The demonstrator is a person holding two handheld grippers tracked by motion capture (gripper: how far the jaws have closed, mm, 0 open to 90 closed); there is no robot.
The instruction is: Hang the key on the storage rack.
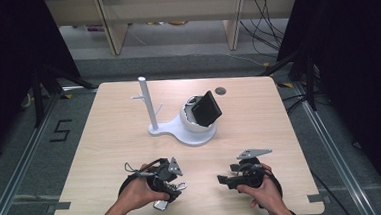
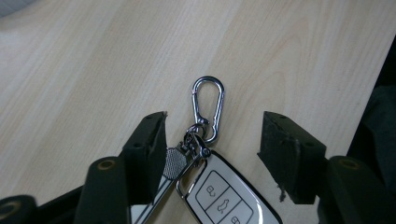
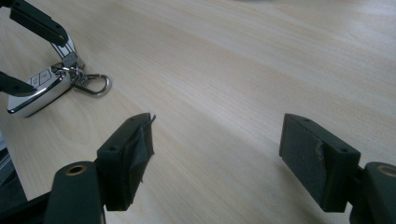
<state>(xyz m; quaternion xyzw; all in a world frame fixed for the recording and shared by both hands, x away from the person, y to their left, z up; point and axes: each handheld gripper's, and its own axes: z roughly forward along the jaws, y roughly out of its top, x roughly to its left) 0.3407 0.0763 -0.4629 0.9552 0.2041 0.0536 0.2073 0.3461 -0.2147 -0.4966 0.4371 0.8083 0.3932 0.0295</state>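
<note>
Reference landmark: the white plastic stand with an upright post and round base, positioned at the centre of the pale wooden table.

Left gripper: located on the near side of the stand, slightly to its left, close to the table's near edge. Its jaws are spread, with the white car key fob with a silver carabiner clip lying flat on the wood between them. The inner face of one jaw sits right beside the fob's metal ring fittings; the other jaw stands apart from the fob with bare wood between. The pads do not press on the fob. The carabiner loop projects past the jaw tips onto open table.

Right gripper: located on the near side of the stand, to its right, also close to the near edge. Its jaws are spread wide over bare wood, holding nothing. In the right gripper view the fob lies well to the left of these jaws.

Clearance: unobstructed table surface extends between both grippers and the stand.
</note>
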